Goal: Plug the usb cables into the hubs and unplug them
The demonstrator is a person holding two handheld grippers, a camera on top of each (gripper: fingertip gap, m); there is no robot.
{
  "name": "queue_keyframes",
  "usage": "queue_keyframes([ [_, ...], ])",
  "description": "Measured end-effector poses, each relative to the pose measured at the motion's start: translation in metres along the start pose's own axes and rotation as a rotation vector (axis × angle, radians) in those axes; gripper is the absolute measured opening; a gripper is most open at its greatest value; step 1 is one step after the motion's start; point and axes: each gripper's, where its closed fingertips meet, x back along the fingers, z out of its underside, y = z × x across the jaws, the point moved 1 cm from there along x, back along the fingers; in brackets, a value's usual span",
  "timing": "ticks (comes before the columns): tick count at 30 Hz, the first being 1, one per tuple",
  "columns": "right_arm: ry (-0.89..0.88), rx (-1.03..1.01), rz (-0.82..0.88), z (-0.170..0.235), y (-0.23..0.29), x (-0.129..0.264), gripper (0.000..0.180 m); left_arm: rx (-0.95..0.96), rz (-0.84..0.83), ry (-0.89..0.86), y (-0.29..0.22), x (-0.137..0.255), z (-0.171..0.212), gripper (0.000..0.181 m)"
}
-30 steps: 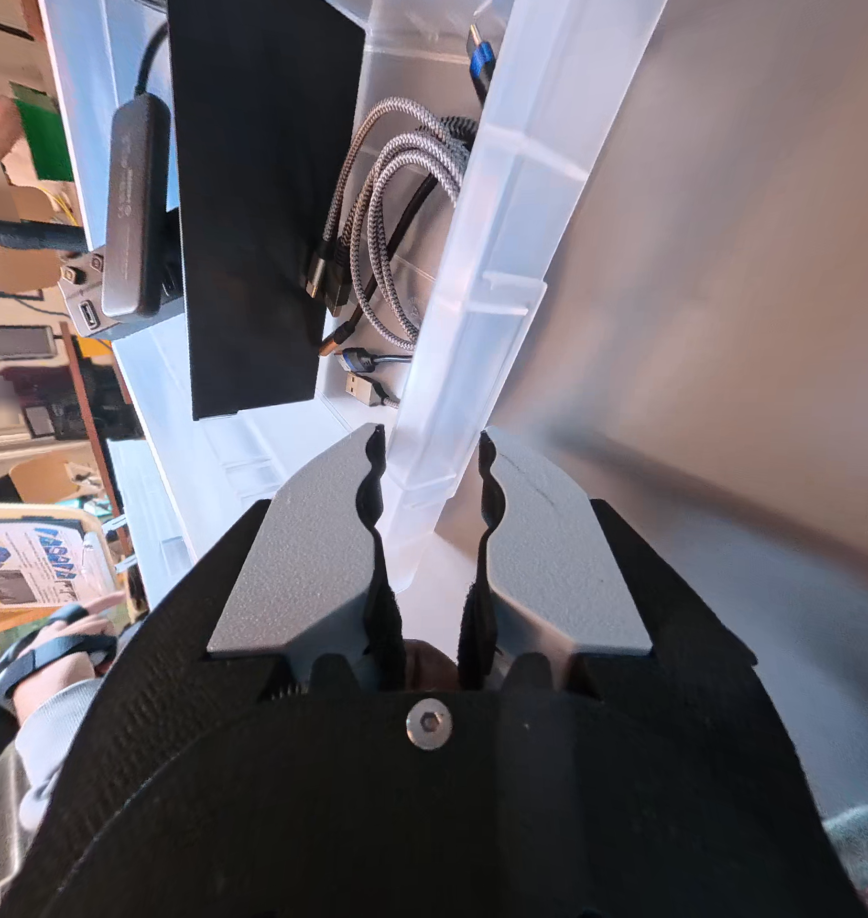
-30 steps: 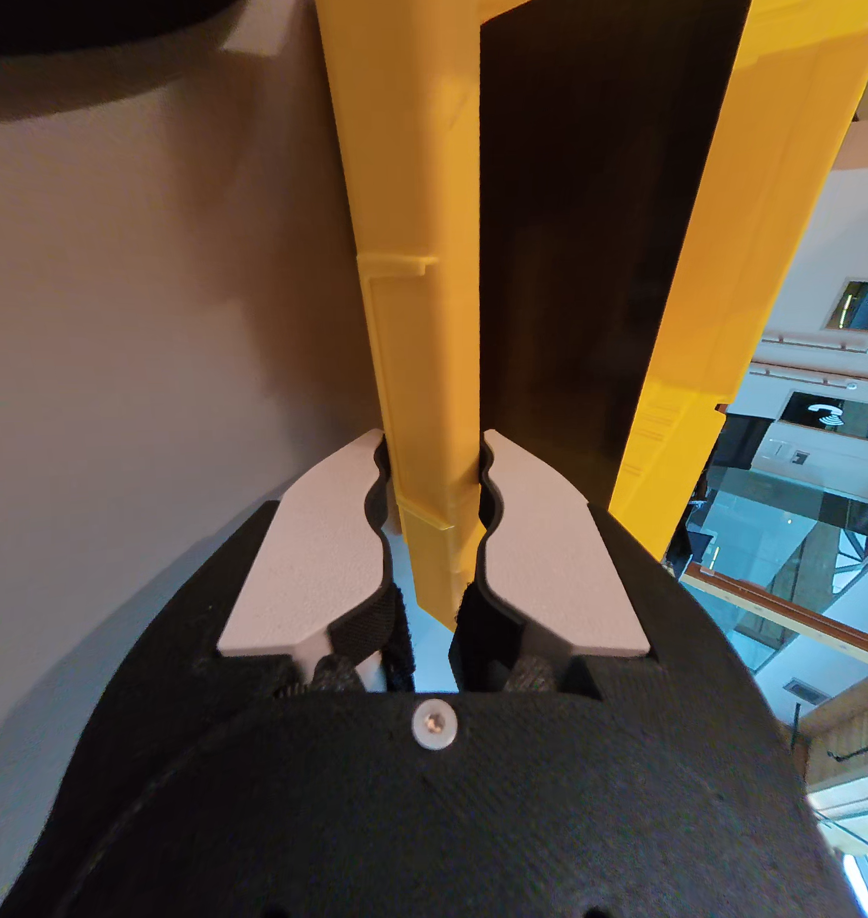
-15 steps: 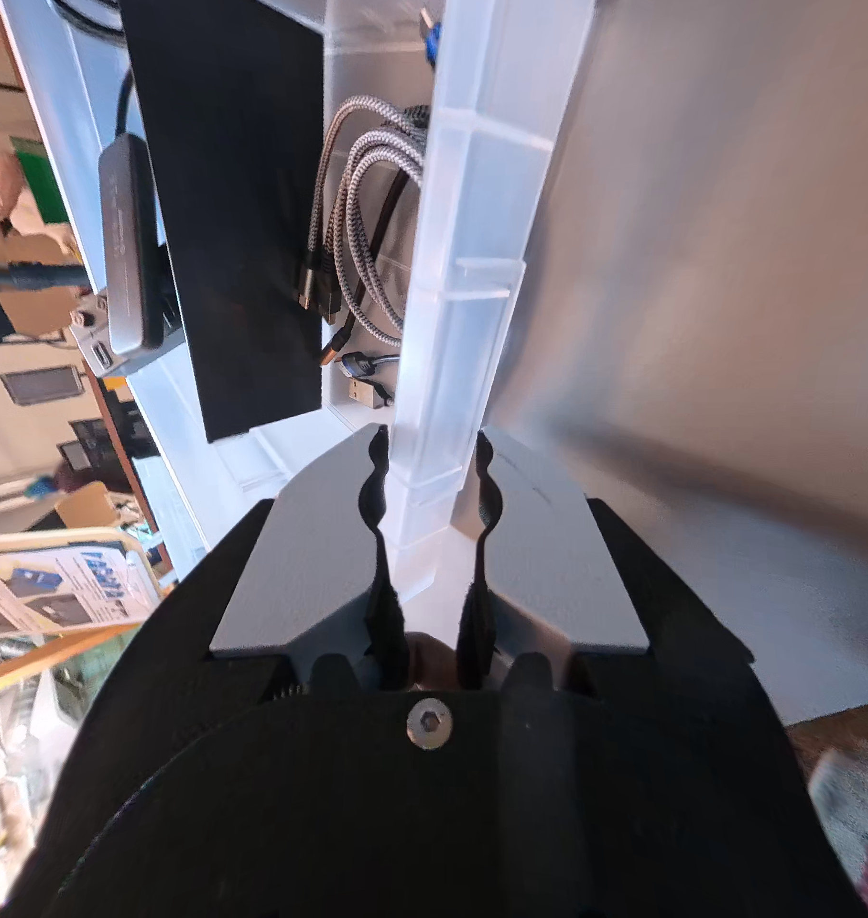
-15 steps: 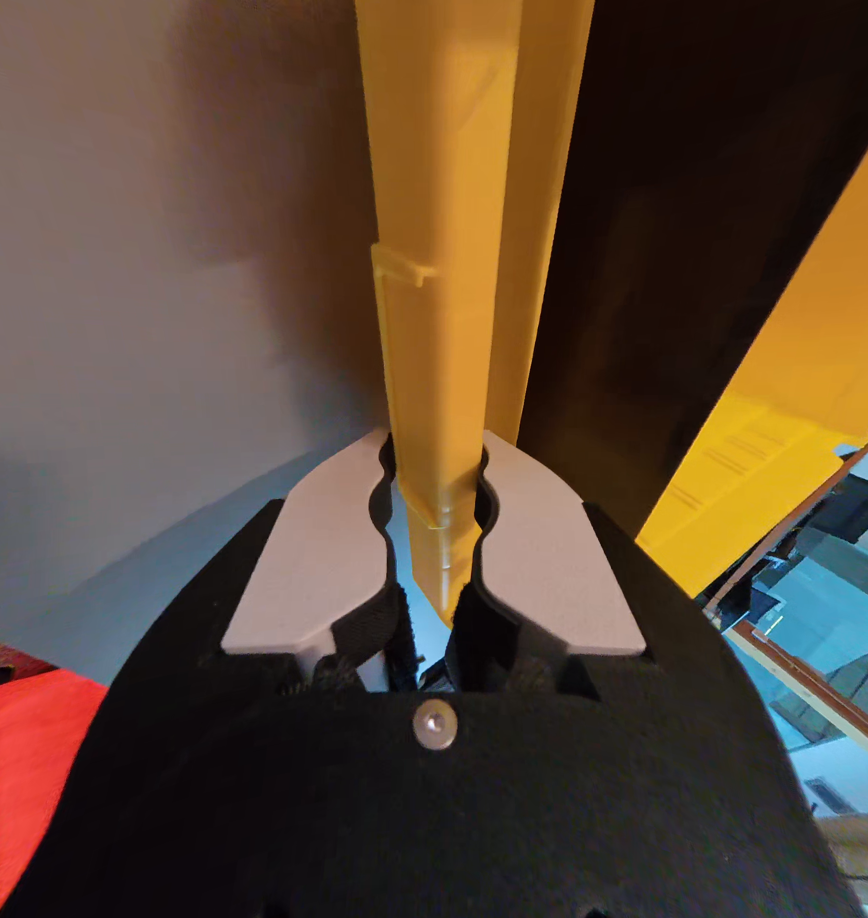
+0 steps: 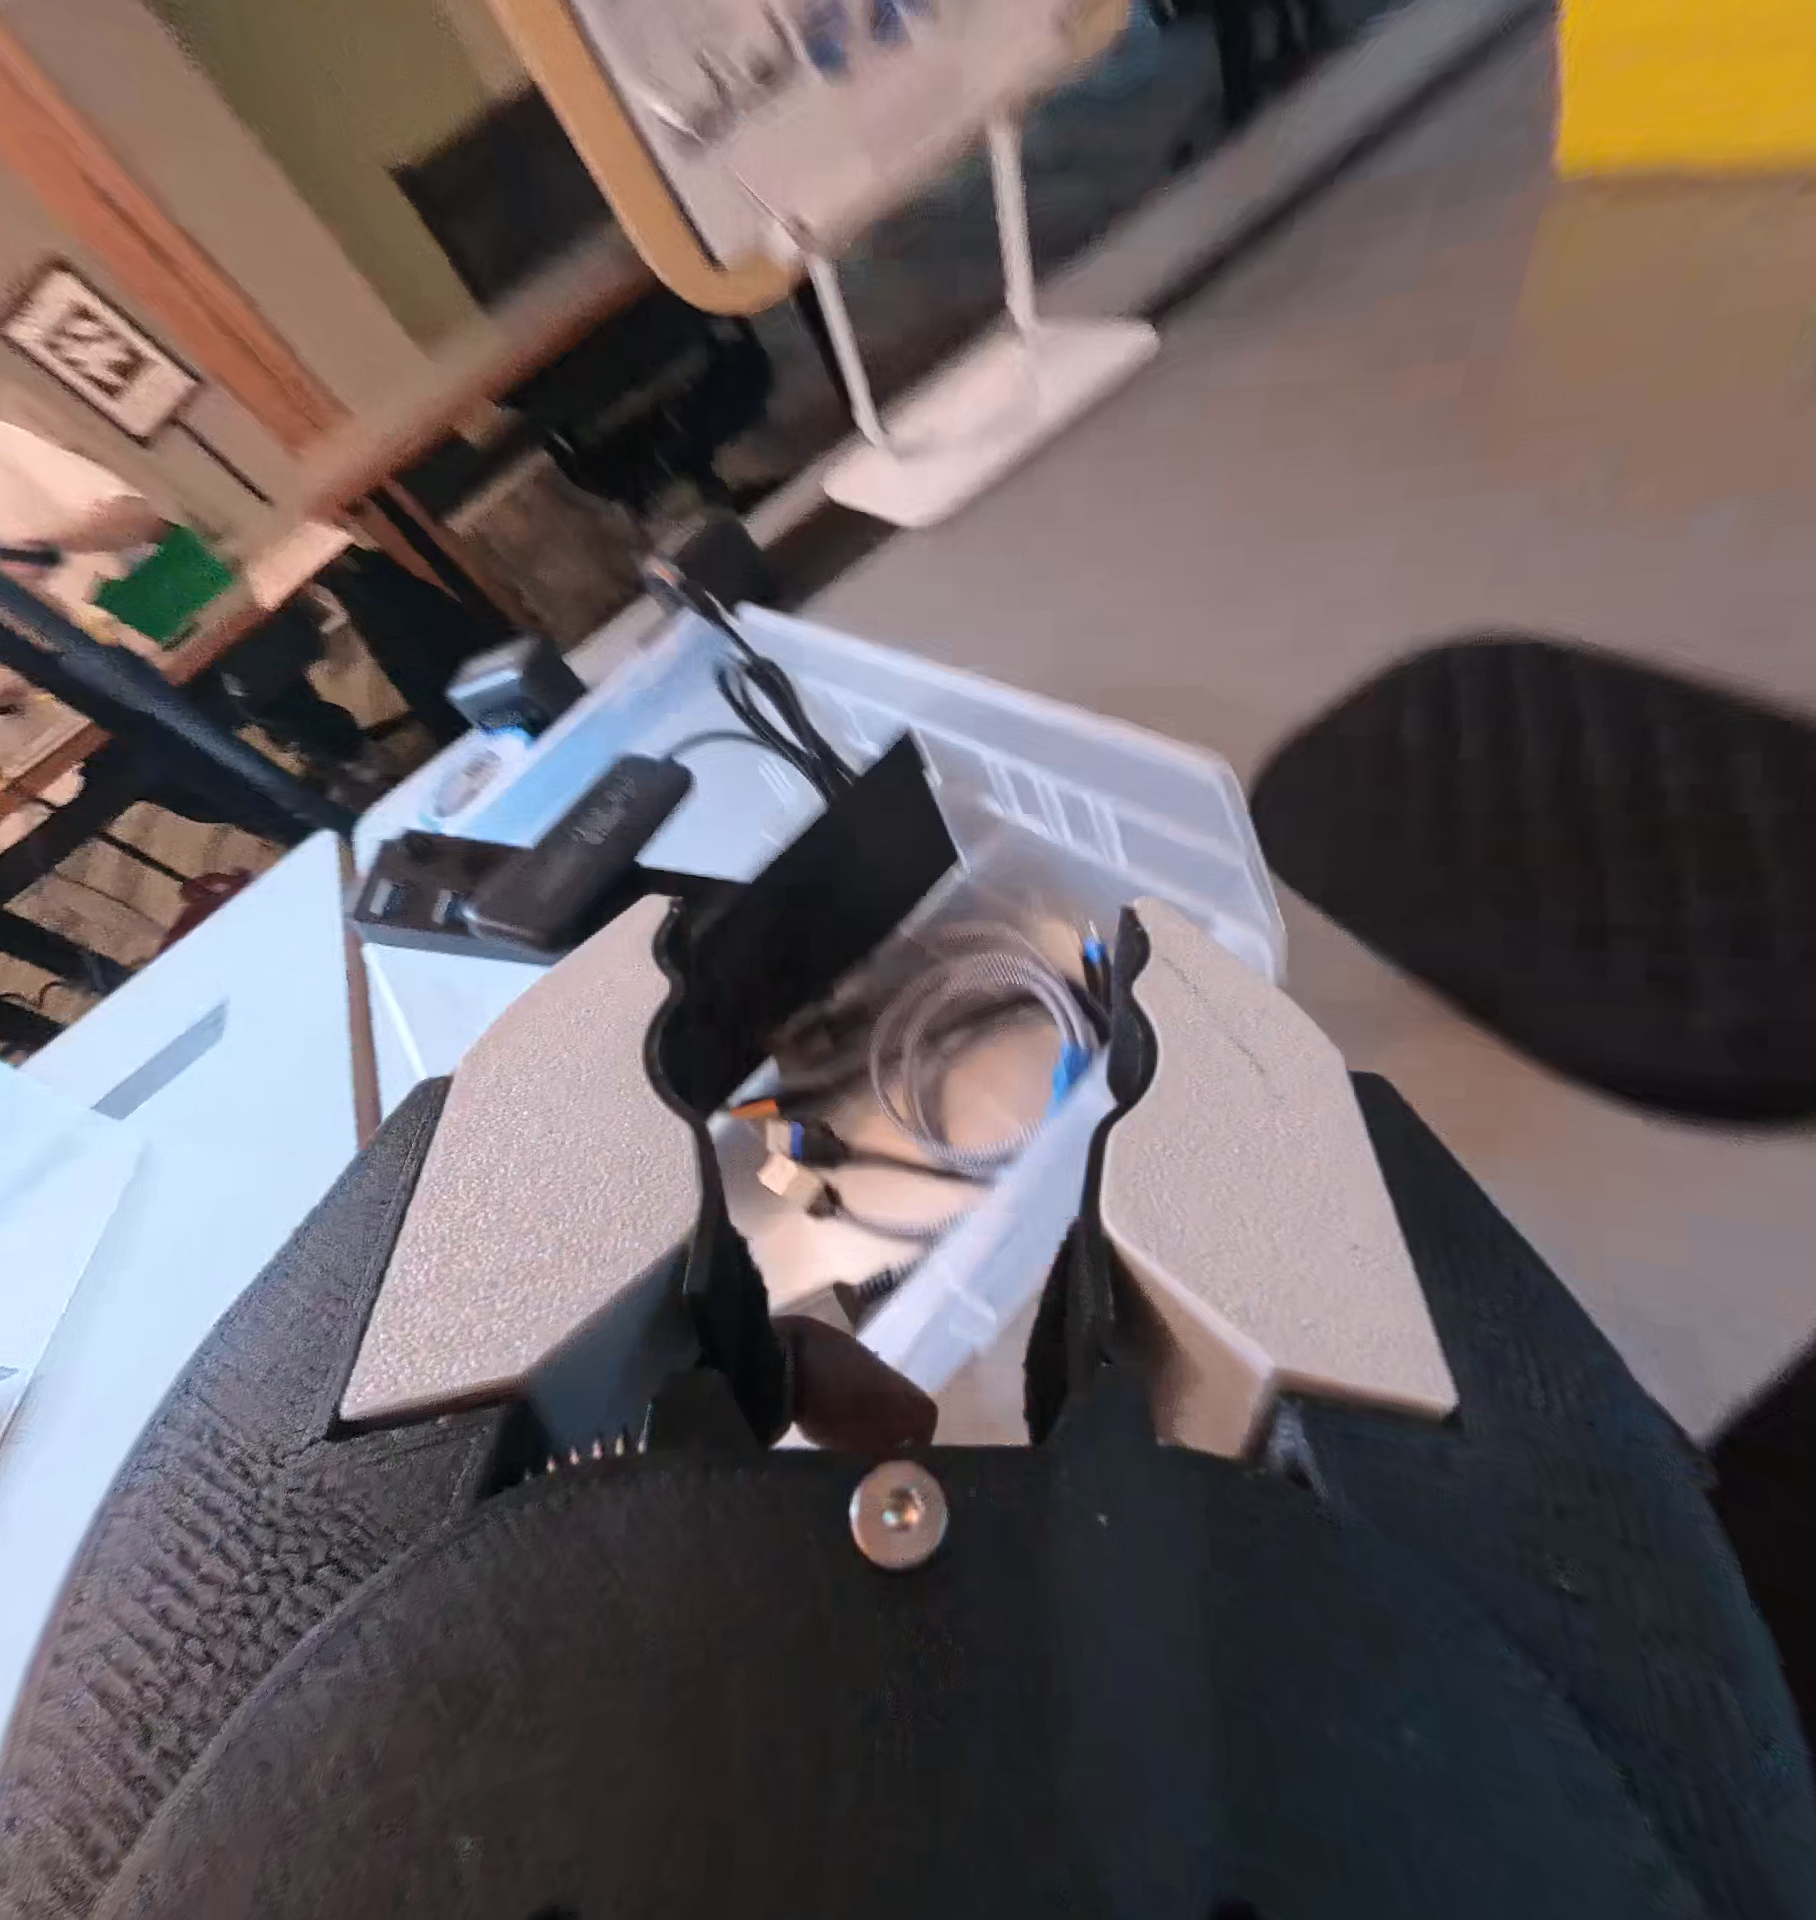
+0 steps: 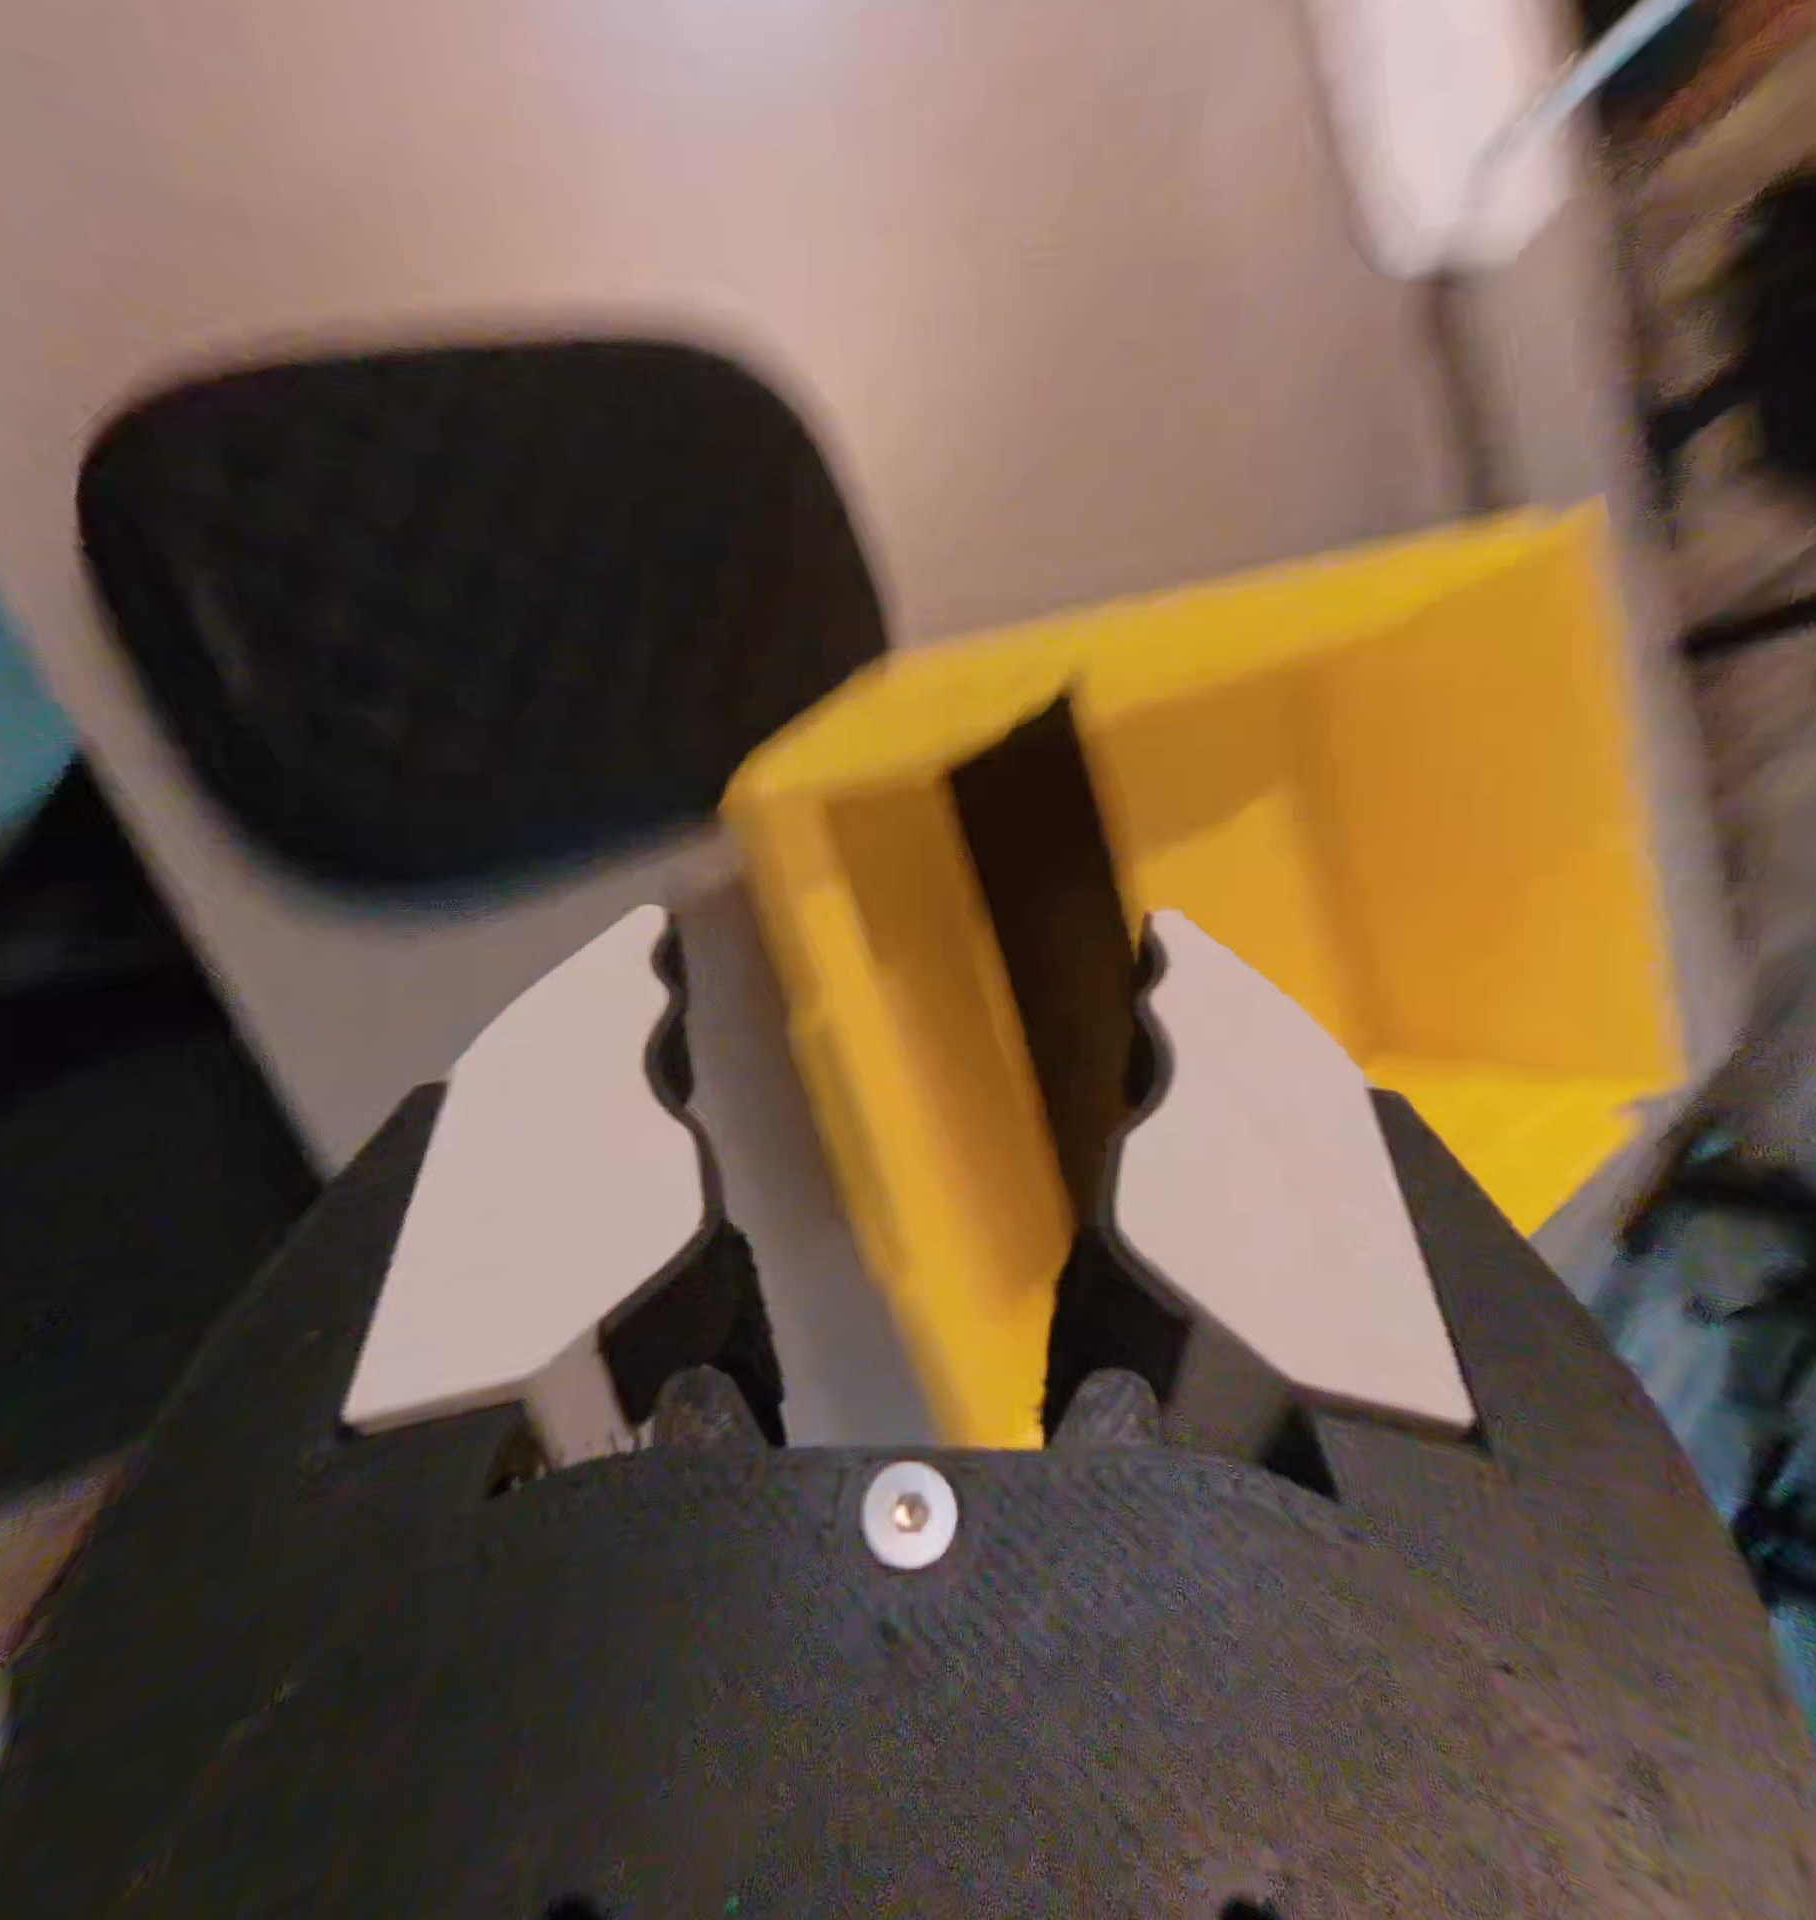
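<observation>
In the left wrist view a clear plastic bin point(image 5: 1091, 800) stands on the grey table. It holds coiled braided USB cables point(image 5: 966, 1039), loose plugs point(image 5: 779, 1174) and a black divider point(image 5: 842, 883). A black hub point(image 5: 592, 831) lies on a second hub with ports point(image 5: 405, 904) at the bin's left end. My left gripper point(image 5: 899, 935) is open, with the bin's near wall loose between its jaws. My right gripper point(image 6: 909, 935) is open astride the wall of a yellow bin point(image 6: 1403, 831) with a black divider point(image 6: 1049, 935).
A black oval mat point(image 5: 1569, 873) lies on the table between the bins and also shows in the right wrist view point(image 6: 468, 603). A white stand point(image 5: 987, 416) is behind the clear bin. A white box point(image 5: 177, 1091) sits to the left. The yellow bin's corner point(image 5: 1714, 83) shows far right.
Both grippers have opened and let go of the bin walls they were clamping. Both views have swung round and are blurred. The bins now sit flat on the table.
</observation>
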Motion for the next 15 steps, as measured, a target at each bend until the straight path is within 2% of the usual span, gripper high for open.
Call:
queue_keyframes([
  [2,-0.247,0.023,0.201,-0.055,-0.021,0.007,0.107,0.033,-0.052,-0.026,0.014,-0.008,-0.019,0.077],
  [4,-0.581,0.034,0.33,-0.118,-0.026,0.021,0.122,0.016,-0.066,-0.02,0.028,-0.023,-0.034,0.077],
  [6,-0.96,0.072,0.376,-0.178,-0.019,0.036,0.132,-0.038,-0.055,0.041,0.044,-0.045,-0.037,0.076],
  [8,-1.231,0.023,0.266,-0.222,-0.01,0.035,0.143,-0.062,-0.026,0.109,0.063,-0.074,-0.035,0.074],
  [11,-1.293,-0.097,0.204,-0.26,-0.021,-0.004,0.145,-0.128,0.016,0.309,0.098,-0.121,-0.008,0.073],
  [15,-1.339,-0.151,0.217,-0.275,-0.019,-0.057,0.136,-0.133,0.131,0.518,0.12,-0.167,0.036,0.074],
])
